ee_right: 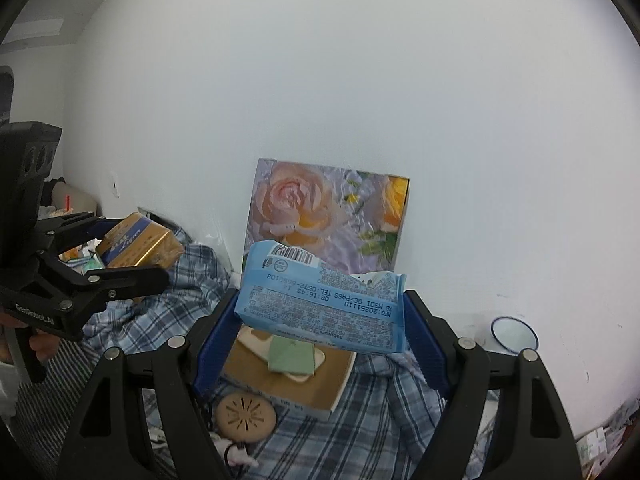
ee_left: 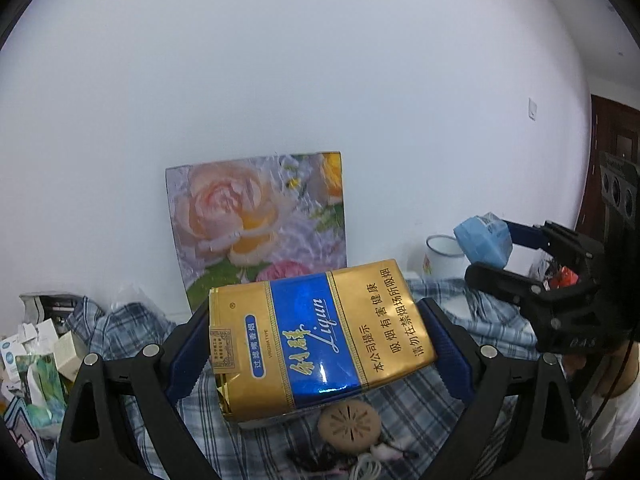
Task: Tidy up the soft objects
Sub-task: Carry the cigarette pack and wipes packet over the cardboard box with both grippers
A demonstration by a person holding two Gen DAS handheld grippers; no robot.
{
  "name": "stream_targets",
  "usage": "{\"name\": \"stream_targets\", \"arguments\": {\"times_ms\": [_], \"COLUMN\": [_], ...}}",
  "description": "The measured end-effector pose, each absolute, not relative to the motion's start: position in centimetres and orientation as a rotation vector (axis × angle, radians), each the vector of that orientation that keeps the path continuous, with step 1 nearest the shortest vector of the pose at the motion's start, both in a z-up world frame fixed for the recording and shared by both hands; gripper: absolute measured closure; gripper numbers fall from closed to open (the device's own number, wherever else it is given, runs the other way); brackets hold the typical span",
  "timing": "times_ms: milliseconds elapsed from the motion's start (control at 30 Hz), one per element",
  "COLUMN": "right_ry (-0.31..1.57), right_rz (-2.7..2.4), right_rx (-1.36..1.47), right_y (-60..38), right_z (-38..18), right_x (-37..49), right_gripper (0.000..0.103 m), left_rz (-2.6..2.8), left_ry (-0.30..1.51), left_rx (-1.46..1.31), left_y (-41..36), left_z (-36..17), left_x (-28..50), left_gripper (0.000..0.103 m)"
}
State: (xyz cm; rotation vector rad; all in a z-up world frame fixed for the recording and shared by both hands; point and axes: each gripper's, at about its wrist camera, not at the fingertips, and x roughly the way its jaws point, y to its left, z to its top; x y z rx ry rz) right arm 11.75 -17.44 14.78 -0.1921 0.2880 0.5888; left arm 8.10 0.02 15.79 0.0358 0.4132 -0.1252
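Landmark: floral picture (ee_left: 260,224) leaning upright on the white wall (ee_left: 320,60).

Left gripper (ee_left: 320,344): blue pads clamped on both short ends of the gold-and-blue carton (ee_left: 320,336). Carton is held in the air in front of the picture's lower edge, tilted, its top corner overlapping the picture's bottom right.

Right gripper (ee_right: 320,316): jaws partway apart, pressing on the two ends of the light blue soft pack (ee_right: 320,304). Pack also off the surface, its upper edge crossing the picture's bottom edge, print upside down.

Below the picture: rumpled blue plaid cloth (ee_right: 360,420) covers the surface. On it, a flat brown box (ee_right: 288,384) with a green pad (ee_right: 292,356) on top, and a round tan vented disc (ee_right: 246,416) nearer the camera, with white cord beside it, possibly earphones.

Right of the picture: white enamel mug (ee_left: 442,256) by the wall. Left of it: heap of small boxes (ee_left: 36,352) at the cloth's edge.

Open room: bare wall above the picture, nothing overhead. Both loads hang apart from each other.
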Motion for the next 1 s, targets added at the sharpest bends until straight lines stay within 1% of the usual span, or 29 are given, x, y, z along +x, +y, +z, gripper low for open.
{"name": "stream_targets", "arguments": {"times_ms": [433, 800, 1000], "right_ry": [0.230, 0.245, 0.277], "right_rz": [0.618, 0.630, 0.633], "right_rx": [-0.134, -0.121, -0.118], "right_y": [-16.2, -13.9, -13.0], "right_z": [18.5, 19.2, 18.4], "right_x": [15.0, 17.8, 20.2], "right_gripper": [0.025, 0.025, 0.025], "left_rz": [-0.086, -0.106, -0.096], "left_ry": [0.375, 0.403, 0.433], "left_rx": [0.009, -0.010, -0.013], "left_y": [2.1, 3.3, 4.0], "left_z": [17.6, 17.1, 16.2], "left_x": [12.3, 16.7, 19.5], "left_gripper": [0.006, 0.006, 0.006]}}
